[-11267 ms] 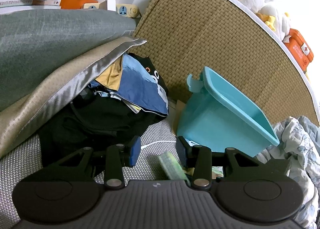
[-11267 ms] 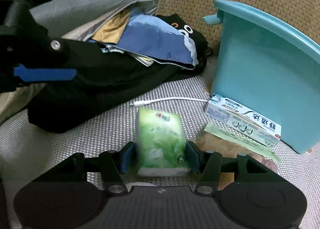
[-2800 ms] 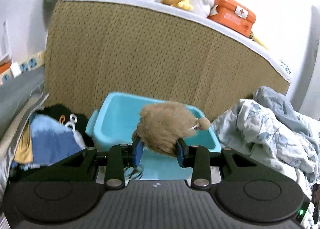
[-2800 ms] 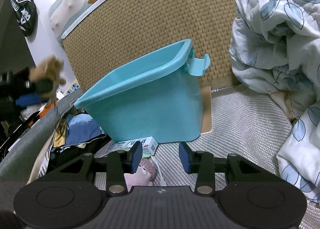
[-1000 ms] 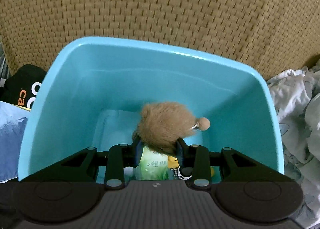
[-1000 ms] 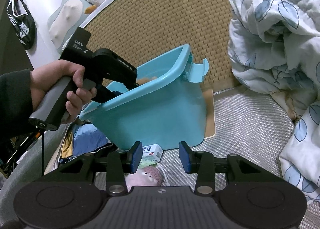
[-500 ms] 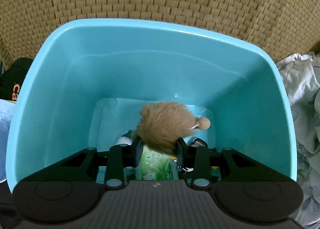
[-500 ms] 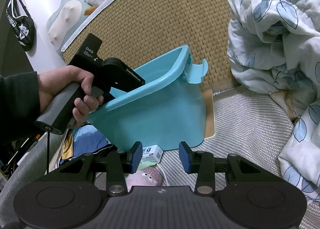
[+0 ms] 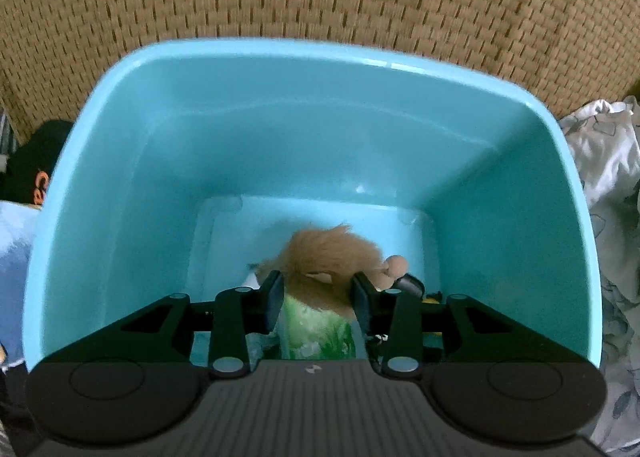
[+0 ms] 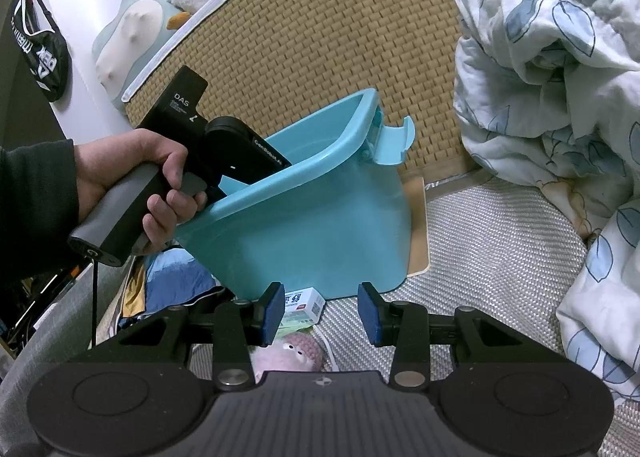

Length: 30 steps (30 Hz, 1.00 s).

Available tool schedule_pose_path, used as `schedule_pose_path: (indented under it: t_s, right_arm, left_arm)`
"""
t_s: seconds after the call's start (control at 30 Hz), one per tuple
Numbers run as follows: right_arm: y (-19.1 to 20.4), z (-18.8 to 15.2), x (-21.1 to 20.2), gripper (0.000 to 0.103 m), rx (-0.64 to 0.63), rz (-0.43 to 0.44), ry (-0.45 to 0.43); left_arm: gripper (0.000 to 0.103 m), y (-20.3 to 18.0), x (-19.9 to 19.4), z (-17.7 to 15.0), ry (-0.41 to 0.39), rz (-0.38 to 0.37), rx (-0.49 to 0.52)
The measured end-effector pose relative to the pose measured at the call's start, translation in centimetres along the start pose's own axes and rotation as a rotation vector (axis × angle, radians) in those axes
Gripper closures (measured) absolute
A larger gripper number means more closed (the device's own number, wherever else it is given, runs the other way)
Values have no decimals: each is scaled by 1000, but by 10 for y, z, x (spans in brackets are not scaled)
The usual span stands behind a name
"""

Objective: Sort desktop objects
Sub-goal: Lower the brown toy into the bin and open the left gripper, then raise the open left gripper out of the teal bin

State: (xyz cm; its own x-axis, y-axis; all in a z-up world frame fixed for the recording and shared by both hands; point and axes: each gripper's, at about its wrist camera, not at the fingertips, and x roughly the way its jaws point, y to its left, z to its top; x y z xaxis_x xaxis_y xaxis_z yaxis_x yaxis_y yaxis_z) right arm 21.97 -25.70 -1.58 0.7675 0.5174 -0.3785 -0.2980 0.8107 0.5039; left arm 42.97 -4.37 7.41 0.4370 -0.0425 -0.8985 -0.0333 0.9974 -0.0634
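Note:
My left gripper [image 9: 318,293] points down into the blue plastic bin [image 9: 120,193]. Its jaws have parted, and the brown furry toy [image 9: 328,253] sits blurred just beyond them, dropping away. A green tissue pack [image 9: 316,329] lies on the bin floor below. In the right wrist view the hand-held left gripper [image 10: 224,153] reaches over the bin [image 10: 312,225] rim. My right gripper [image 10: 322,313] is open and empty, hovering over a pink plush toy [image 10: 288,353] and a white toothpaste box [image 10: 304,303] on the mat.
A woven rattan headboard [image 10: 340,37] stands behind the bin. A leaf-print quilt [image 10: 560,77] is bunched on the right. Folded blue and black clothes [image 10: 172,281] lie to the left. A white cable [image 10: 330,349] runs beside the pink plush.
My left gripper has gone deeper into the bin and opened, letting go of the brown furry toy, which is falling. My right gripper has stayed still and open.

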Motion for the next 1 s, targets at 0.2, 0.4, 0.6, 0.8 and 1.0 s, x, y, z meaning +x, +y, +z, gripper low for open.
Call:
schedule_pose_path:
  t_s: [0.2, 0.4, 0.6, 0.8, 1.0]
  right_arm:
    - [-1, -1, 0, 55, 9, 0, -4]
    - [0, -1, 0, 55, 0, -4, -2]
    - [-1, -2, 1, 56, -5, -9, 0]
    - [1, -3, 2, 55, -22, -15, 6]
    - [5, -5, 3, 56, -49, -18, 14]
  left_arm:
    - [62, -9, 6, 14, -12, 6, 12]
    - [59, -13, -14, 9, -111, 49, 26]
    - [57, -19, -45, -8, -255, 96, 52]
    - [57, -26, -76, -25, -399, 142, 78]
    - [57, -30, -100, -41, -469, 154, 88]
